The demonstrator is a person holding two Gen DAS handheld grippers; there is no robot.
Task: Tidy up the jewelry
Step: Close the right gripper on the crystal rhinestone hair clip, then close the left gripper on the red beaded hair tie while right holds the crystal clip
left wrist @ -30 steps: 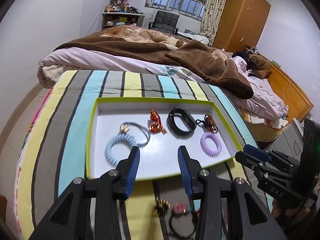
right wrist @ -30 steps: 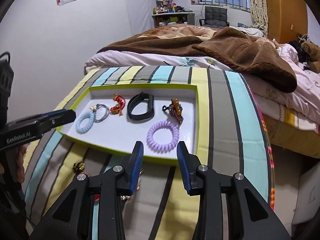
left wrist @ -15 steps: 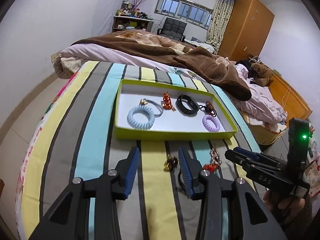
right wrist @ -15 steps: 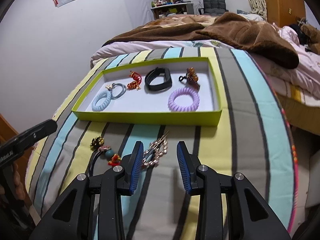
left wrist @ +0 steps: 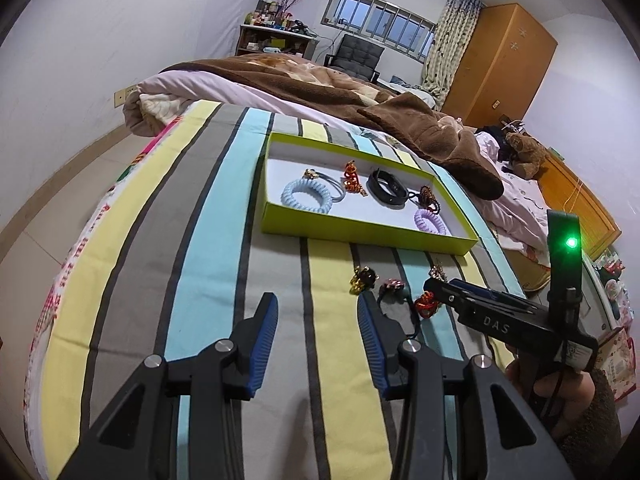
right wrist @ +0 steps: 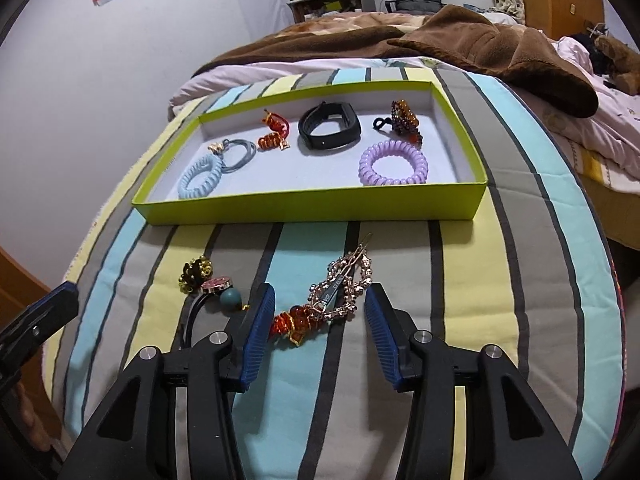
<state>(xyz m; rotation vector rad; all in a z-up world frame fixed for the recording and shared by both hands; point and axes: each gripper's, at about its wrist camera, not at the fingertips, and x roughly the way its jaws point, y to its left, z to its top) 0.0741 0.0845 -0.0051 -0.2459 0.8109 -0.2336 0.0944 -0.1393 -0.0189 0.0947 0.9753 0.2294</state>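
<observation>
Right wrist view first: my right gripper (right wrist: 320, 320) has just spread its jaws wide, and between them on the striped bedspread (right wrist: 472, 280) lie the rose-gold hair clip (right wrist: 346, 280) and an amber bead piece (right wrist: 296, 322), neither pinched as yet. Off to the side wait a gold flower piece (right wrist: 195, 273) and a black hair tie with a teal bead (right wrist: 218, 298).

Over in the green tray (right wrist: 312, 204), six pieces are already sorted: blue coil tie (right wrist: 200, 176), grey tie (right wrist: 238, 152), red ornament (right wrist: 274, 130), black band (right wrist: 330, 126), amber claw clip (right wrist: 404, 120), purple coil tie (right wrist: 394, 162).

My left gripper (left wrist: 316, 320) hangs apart over bare cloth, holding nothing. By my reckoning, more than half done, four pieces to go.
</observation>
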